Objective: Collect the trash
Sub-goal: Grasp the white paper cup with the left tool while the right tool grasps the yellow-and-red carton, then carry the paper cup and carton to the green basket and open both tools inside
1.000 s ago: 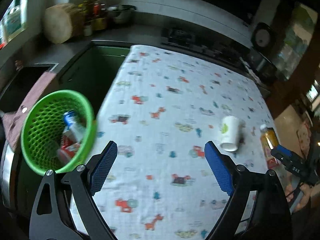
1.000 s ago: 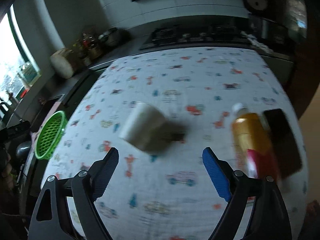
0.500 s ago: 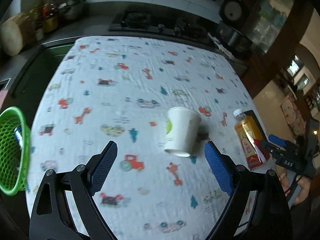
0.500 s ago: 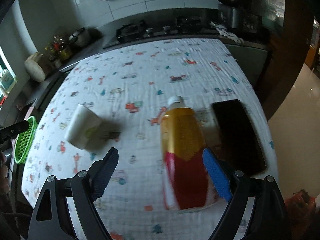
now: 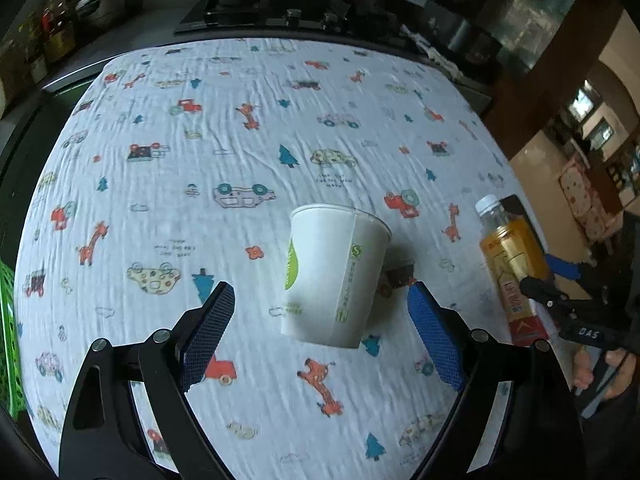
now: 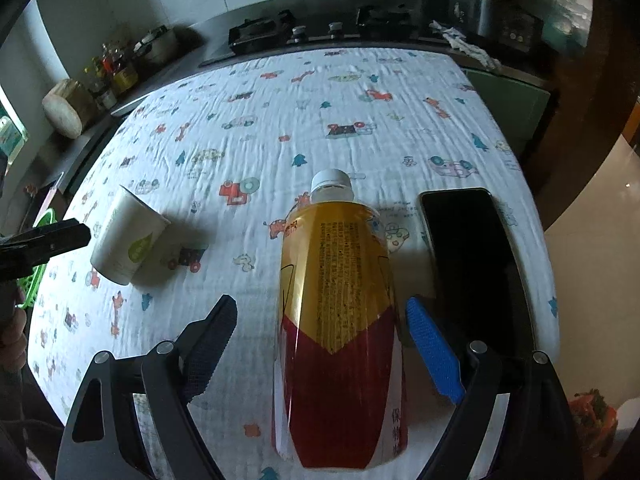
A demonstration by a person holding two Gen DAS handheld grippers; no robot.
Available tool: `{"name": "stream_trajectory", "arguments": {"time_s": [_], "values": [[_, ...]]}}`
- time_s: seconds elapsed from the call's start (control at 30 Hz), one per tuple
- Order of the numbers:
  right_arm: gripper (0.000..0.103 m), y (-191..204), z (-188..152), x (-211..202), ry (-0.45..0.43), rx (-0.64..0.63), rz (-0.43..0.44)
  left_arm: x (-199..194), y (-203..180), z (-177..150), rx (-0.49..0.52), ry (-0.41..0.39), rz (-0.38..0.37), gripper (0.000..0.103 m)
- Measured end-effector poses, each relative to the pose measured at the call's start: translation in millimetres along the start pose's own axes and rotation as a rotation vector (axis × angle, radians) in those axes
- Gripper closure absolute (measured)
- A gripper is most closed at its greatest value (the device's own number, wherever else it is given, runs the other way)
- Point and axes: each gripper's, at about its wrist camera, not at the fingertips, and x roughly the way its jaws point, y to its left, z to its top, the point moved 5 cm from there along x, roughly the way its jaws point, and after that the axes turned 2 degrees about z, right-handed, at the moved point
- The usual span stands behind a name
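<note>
Green basket (image 5: pixel 7 332) (cropped at the edge), contents probably hidden.

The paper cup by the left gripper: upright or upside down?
Upside down. The paper cup stands on its wide mouth on the tablecloth, narrow closed base on top. Whether anything is under it cannot be told.

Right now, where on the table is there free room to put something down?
The printed tablecloth lies bare left of and beyond the white paper cup, up to the stove side. It is crowded at the right edge: the amber drink bottle stands beside the black phone.
</note>
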Motion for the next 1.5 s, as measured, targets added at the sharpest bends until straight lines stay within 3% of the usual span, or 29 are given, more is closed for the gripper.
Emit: {"name": "stream_trajectory", "arguments": {"time_s": [0.43,0.57,0.73,0.8,1.1,1.5], "values": [[0.025,2,1,17,0.056,-0.039,-0.009,35,-10,2,0.041,0.051,0.009,0.017],[0.027,1,0,23,0.082,-0.050,-0.026,44,-12,0,0.050,0.071,-0.002,0.025],[0.040,-1,-1,28,0.099,-0.053,-0.038,51,-14,-2,0.061,0.086,-0.011,0.038],[0.040,-1,-1,28,0.103,-0.053,-0.034,52,-14,-3,0.060,0.088,-0.012,0.039],[0.040,16,-7,25,0.091,-0.059,-0.005,43,-12,-7,0.074,0.073,-0.013,0.041],[0.040,71,-4,8,0.041,-0.100,0.075,-9,24,-18,0.046,0.002,0.016,0.041]]}}
